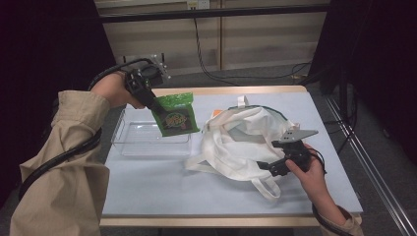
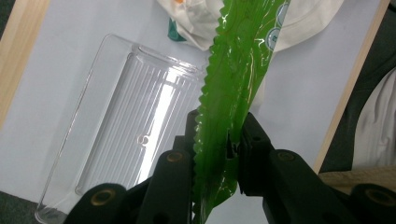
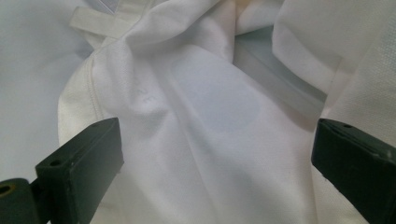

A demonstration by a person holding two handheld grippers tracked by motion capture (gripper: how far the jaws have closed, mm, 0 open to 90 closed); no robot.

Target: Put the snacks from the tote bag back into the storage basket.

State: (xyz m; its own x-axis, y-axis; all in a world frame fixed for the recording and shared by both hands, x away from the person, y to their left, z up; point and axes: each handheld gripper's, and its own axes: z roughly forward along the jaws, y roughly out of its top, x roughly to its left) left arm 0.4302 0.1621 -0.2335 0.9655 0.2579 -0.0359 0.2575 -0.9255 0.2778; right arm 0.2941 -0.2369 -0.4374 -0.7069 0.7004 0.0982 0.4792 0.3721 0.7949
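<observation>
High view shows the left gripper (image 1: 156, 104) jaws clamping a glossy green serrated-edged snack packet (image 1: 175, 114) above the clear plastic tray (image 1: 129, 142) on the pale-blue worktop (image 1: 157, 187), while the right gripper (image 1: 268, 166) jaws gape at the white cloth bag (image 1: 236, 142).

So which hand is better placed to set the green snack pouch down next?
Probably the left: the left gripper is clamped on the green snack pouch above the clear plastic tray; the right gripper is open by the white tote bag.
</observation>
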